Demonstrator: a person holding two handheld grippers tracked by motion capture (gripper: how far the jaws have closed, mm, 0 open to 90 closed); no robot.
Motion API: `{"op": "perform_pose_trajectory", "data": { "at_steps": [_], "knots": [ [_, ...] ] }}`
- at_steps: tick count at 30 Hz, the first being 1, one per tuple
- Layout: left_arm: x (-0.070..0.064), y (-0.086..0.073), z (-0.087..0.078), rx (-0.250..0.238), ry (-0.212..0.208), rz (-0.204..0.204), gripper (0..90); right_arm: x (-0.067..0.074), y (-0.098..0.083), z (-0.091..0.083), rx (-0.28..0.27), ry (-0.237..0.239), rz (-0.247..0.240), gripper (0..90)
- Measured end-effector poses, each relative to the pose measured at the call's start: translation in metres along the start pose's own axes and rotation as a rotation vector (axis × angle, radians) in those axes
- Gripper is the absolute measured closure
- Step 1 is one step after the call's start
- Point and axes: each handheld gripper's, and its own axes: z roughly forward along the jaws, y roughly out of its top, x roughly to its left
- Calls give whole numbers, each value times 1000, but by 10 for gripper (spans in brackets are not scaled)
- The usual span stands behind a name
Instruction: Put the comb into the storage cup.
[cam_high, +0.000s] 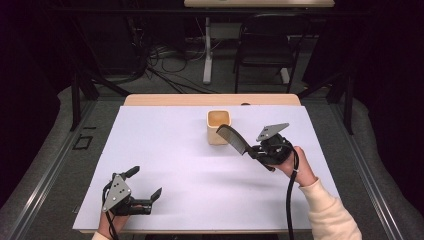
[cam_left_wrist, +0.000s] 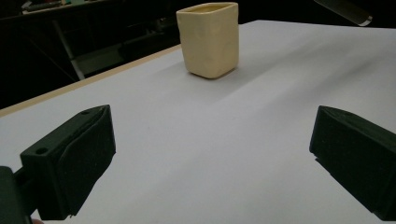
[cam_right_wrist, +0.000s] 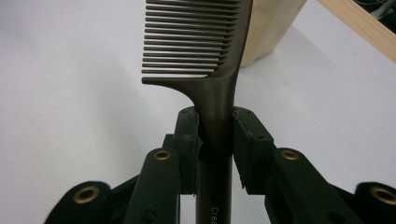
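On the table (cam_high: 165, 165), the cup (cam_high: 219, 127) stands toward the far edge, right of centre. The comb (cam_high: 234, 138), clamped in the right gripper (cam_high: 255, 150), hangs just right of it. The left gripper (cam_high: 145, 186) sits near the front left.

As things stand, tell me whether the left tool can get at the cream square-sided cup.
Probably yes. The left tool is open and empty, with bare white table between it and the cream square-sided cup. The right tool holds a dark comb beside the cup.
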Motion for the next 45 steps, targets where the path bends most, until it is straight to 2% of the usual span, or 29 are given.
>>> {"op": "perform_pose_trajectory", "data": {
  "at_steps": [10, 45],
  "knots": [
    [0, 0, 0, -1, 3, -2, 2, -6, 2, -1, -33, -31, 17, 723],
    [0, 0, -1, 1, 10, 1, 2, -24, 26, 8, -43, -84, 29, 722]
  ]
}}
